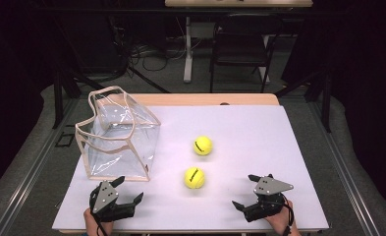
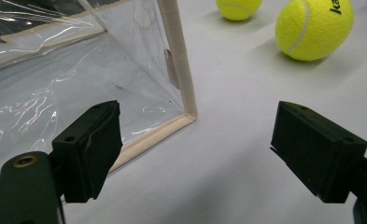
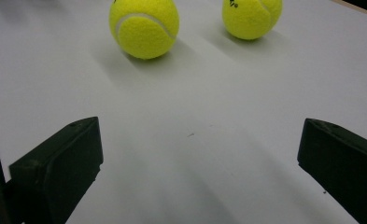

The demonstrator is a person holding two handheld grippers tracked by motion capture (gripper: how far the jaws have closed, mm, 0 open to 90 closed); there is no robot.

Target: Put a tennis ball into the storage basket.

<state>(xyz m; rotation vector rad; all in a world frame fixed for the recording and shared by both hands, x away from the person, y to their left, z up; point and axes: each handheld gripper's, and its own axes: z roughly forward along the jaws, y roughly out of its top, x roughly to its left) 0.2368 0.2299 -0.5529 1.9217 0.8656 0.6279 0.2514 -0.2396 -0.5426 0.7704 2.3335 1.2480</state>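
Two yellow tennis balls rest on the white table sheet: a nearer ball and a farther ball. A clear plastic bag with beige trim stands open-topped at the left. My left gripper is open near the front left, just before the bag's near corner. My right gripper is open at the front right, facing the balls with nothing between its jaws.
The white sheet covers a wooden table whose far edge shows. Beyond it stand a dark chair and a white table leg on grey carpet with cables.
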